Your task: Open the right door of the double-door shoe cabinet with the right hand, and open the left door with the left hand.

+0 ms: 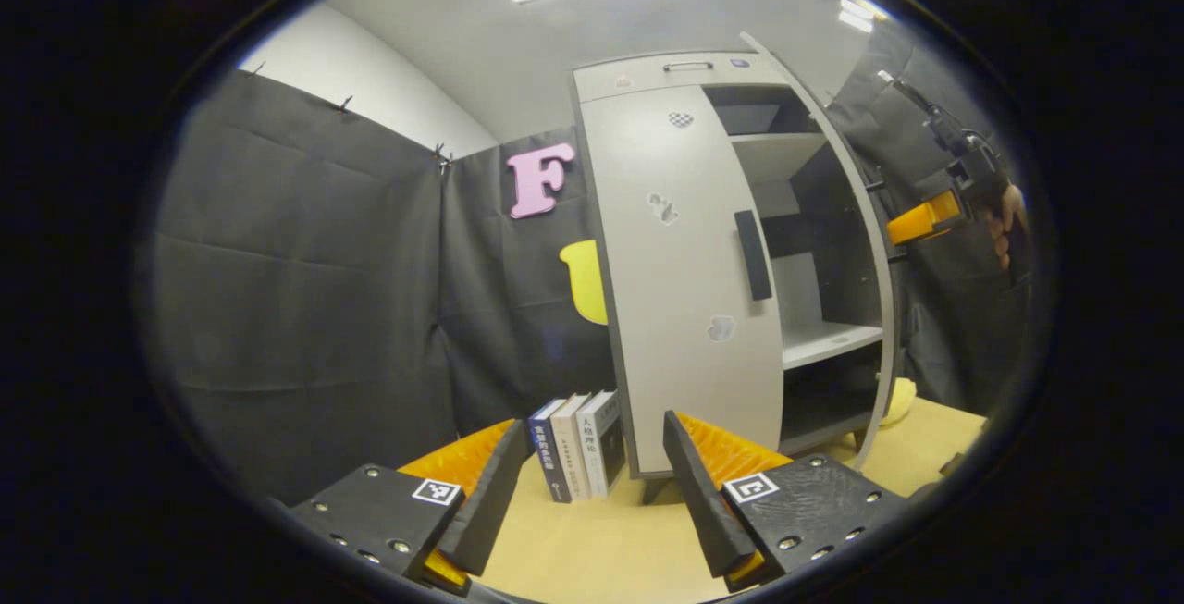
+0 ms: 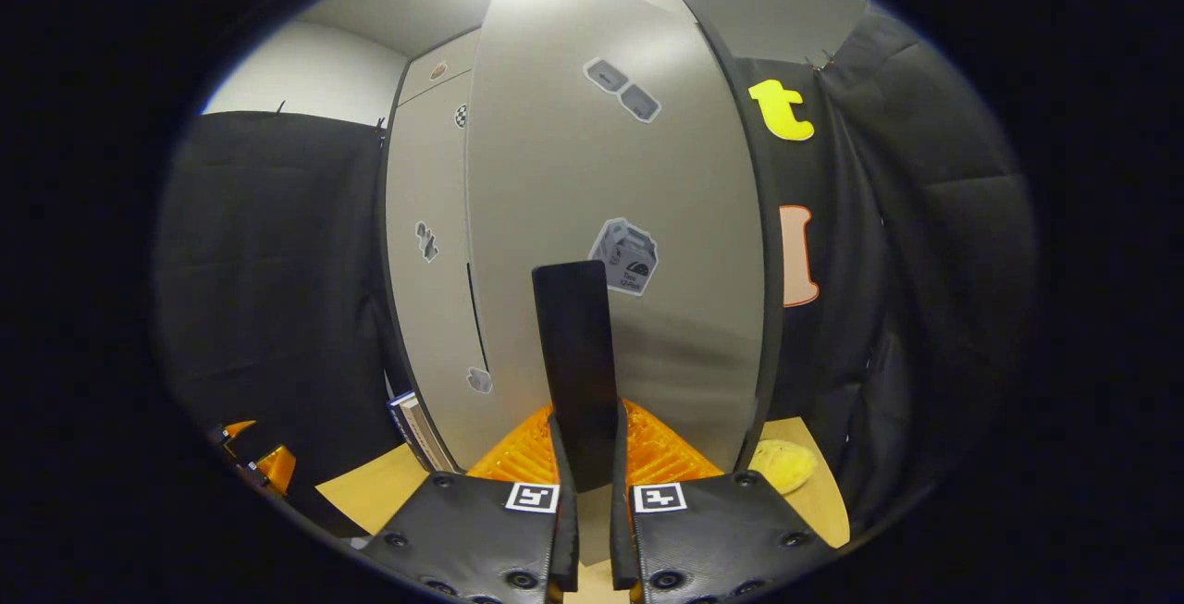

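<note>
Jaws of the right gripper (image 2: 585, 484) are clenched on the black handle (image 2: 578, 363) of the right door (image 2: 610, 215), one finger on each side of the handle's lower end. Jaws of the left gripper (image 1: 592, 484) stand released and wide apart, holding nothing, well short of the cabinet.

The shoe cabinet (image 1: 666, 77) is a tall, light grey unit standing on the tan surface (image 1: 592, 548) toward its far edge. Its left door (image 1: 684, 289) is closed, carries small stickers and a vertical black handle (image 1: 752, 254) near its inner edge, and lies ahead of the left jaws, apart from them. The right door is swung outward, exposing pale shelves (image 1: 823, 338) and dark compartments. In the left gripper view the right gripper (image 1: 925, 220) sits at that door's outer edge, held by a hand (image 1: 1006, 225).

Three upright books (image 1: 578, 442) stand just beside the cabinet's left base corner.
</note>
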Tool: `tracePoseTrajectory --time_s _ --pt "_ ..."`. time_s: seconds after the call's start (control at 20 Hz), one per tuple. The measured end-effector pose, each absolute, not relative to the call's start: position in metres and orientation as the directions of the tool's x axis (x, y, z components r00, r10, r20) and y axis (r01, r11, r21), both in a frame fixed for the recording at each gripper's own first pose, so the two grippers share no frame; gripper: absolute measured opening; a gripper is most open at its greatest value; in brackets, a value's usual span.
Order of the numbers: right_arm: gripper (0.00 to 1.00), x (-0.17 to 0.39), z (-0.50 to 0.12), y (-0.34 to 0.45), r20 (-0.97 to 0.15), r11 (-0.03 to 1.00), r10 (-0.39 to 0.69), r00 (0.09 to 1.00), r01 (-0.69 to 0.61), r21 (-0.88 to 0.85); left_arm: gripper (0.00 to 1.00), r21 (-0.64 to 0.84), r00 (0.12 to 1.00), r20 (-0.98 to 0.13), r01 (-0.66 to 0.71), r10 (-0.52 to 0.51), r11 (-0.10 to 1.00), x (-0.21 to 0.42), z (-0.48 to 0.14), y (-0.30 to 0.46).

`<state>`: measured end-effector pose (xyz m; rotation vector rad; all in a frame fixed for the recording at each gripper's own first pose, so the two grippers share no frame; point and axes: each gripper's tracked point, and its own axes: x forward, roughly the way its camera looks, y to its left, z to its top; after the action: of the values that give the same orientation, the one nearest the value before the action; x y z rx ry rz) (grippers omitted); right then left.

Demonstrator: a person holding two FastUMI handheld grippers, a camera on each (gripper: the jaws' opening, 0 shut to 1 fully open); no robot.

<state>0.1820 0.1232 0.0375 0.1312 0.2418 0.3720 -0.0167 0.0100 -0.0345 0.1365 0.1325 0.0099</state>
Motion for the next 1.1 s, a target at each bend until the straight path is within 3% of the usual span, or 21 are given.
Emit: tracePoseTrajectory --time_s 0.35,0.55,0.8,1.05,1.1 --pt "0.15 0.175 0.038 0.107 -0.208 0.928 0.364 0.908 -0.335 0.162 0.87 0.052 0.992 -0.105 0.075 -0.069 0.996 -0.008 -0.029 -0.033" --pt "0.15 0.174 0.038 0.096 -0.206 0.934 0.347 0.915 -0.319 0.159 0.87 0.098 0.989 -0.123 0.099 -0.086 0.990 -0.003 -0.035 -0.047" --pt "0.10 0.171 0.032 0.077 -0.235 0.952 0.300 0.925 -0.272 0.142 0.88 0.087 0.982 -0.130 0.145 -0.133 0.985 0.003 -0.039 -0.076" --pt "0.13 0.172 0.033 0.055 -0.237 0.971 0.227 0.945 -0.202 0.126 0.88 0.083 0.976 -0.120 0.190 -0.180 0.978 0.003 -0.035 -0.104" --pt "0.10 0.173 0.033 0.048 -0.235 0.977 0.202 0.951 -0.179 0.115 0.87 0.082 0.975 -0.118 0.199 -0.189 0.977 0.004 -0.033 -0.109"
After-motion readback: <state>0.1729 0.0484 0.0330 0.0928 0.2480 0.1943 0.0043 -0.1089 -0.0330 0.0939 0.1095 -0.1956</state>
